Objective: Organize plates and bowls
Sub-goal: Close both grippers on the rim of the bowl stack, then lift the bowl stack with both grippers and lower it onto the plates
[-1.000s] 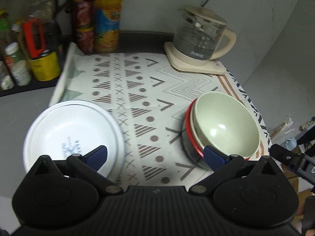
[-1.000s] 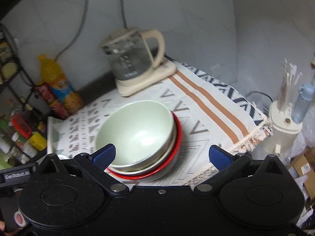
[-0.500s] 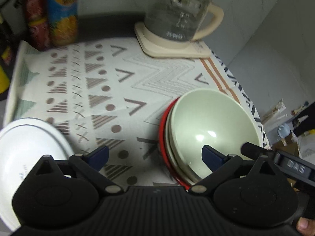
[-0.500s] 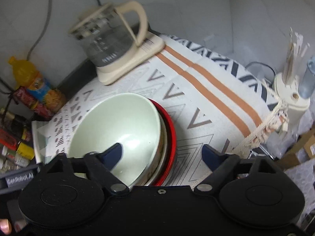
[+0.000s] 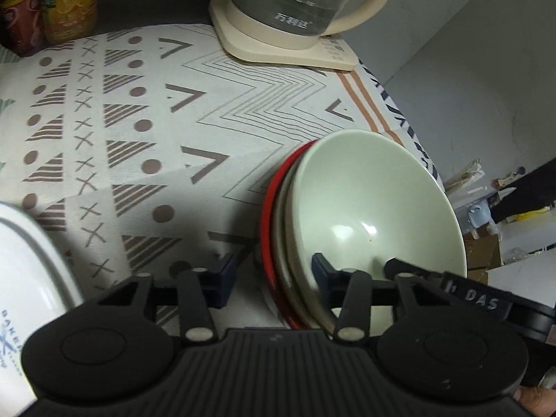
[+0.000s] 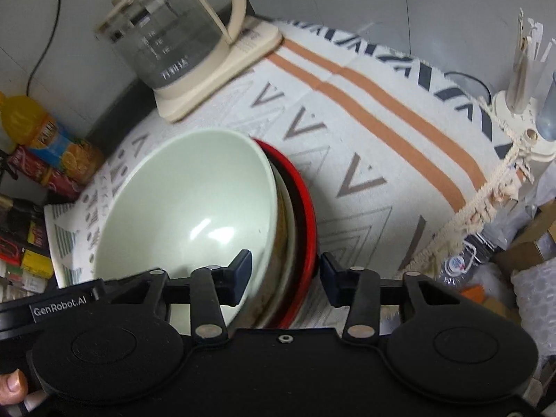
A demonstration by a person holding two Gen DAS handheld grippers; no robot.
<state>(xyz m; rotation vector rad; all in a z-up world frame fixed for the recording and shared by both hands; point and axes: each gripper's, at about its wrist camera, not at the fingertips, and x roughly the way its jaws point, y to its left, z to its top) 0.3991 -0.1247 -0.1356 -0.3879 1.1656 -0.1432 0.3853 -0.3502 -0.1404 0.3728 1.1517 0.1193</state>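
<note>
Bowl stack (image 5: 347, 215): a pale green bowl (image 6: 194, 201) sits on top, nested in a beige bowl and a red bowl (image 6: 307, 208); the stack stands on the patterned cloth (image 5: 146, 111) near the right edge of the tabletop.
Left gripper (image 5: 272, 274): the two blue fingers stand on both sides of the near-left rim of the bowl stack, one finger outside on the cloth side, one inside the green bowl; they are narrowed around the rim, but I cannot tell if the pads already press it.
Right gripper (image 6: 285, 276): its left finger is inside the green bowl and its right finger is outside the red rim; the jaws are partly closed around the stack wall, and firm contact is not clear.
Both grippers: they meet at the same stack from opposite sides; the black body of the right one shows in the left wrist view, at the right of the green bowl.
White plate (image 5: 31, 288): it lies at the left edge of the left wrist view, well apart from the stack, with blue print on it.
Kettle (image 6: 173, 34): a glass kettle on a cream base, at the far side of the cloth, upright.
Bottles (image 5: 66, 0): an orange drink bottle and a red can stand at the far left, just beside the cloth.
Person: a fingertip (image 6: 14, 382) shows at the lower left of the right wrist view.
</note>
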